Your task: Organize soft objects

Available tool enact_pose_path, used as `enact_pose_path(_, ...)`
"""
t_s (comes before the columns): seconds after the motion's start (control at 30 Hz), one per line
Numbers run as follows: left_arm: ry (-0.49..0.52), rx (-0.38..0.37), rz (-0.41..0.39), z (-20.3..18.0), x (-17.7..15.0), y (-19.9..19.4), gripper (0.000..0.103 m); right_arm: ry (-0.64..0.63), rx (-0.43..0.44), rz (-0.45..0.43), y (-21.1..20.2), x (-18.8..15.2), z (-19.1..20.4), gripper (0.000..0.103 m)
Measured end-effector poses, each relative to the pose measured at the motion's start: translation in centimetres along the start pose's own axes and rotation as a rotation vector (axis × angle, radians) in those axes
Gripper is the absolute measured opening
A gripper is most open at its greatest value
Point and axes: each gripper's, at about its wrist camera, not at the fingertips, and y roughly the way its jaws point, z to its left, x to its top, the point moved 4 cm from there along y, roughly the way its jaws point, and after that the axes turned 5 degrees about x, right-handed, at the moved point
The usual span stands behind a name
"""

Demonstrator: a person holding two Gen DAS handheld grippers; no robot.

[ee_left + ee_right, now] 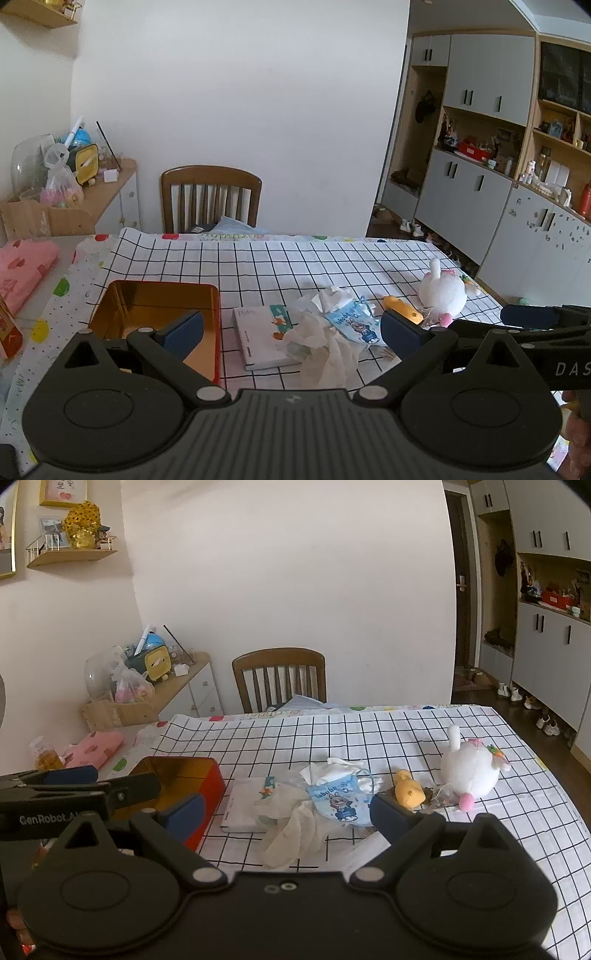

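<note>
Grid-cloth worktop (369, 731): soft items heaped mid-worktop, plush toy (469, 771) twd right edge, tin (155, 314) twd left edge, empty. Left gripper (291, 328) & right gripper (286, 810) both hover w/ jaws spread, holding nothing. Nothing binned yet, I'd say; next: lower onto a soft item, pinch.

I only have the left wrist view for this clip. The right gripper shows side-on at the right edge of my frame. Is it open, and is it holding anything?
Observer: The right gripper is open with nothing between its pads. The thin glove and the blue printed mask lie on the checked tablecloth beyond it.
Operator: My frame cuts off at the pink cloth on the far left. Is anything past it?
Observer: Yes. A small bottle of amber liquid stands just left of the pink cloth, off the tablecloth.
</note>
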Motion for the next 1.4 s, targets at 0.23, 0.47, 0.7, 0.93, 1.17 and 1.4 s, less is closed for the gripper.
enact_pose_path(0.23,0.011,-0.003,0.029,-0.6,-0.3,1.7,0.103,0.003,-0.004,0.026,0.8,-0.5,-1.2,0.094)
enact_pose_path(0.47,0.006,0.004,0.078,-1.6,-1.0,4.6,0.102,0.024,0.010,0.065,2.7,-1.1,-3.7,0.090)
enact_pose_path(0.7,0.012,0.020,0.106,-2.2,-1.4,7.5,0.102,0.012,0.004,0.113,5.0,-1.5,-6.0,0.088)
enact_pose_path(0.93,0.067,0.024,0.138,-3.5,-2.4,11.2,0.102,-0.025,-0.022,0.194,8.0,-3.3,-8.4,0.083)
enact_pose_path(1.17,0.156,-0.002,0.165,-5.3,-3.8,15.2,0.102,0.003,-0.019,0.279,10.8,-5.1,-10.0,0.080)
enact_pose_path(1.4,0.245,-0.014,0.181,-6.3,-4.4,18.7,0.102,0.008,0.005,0.342,12.6,-6.4,-10.1,0.079)
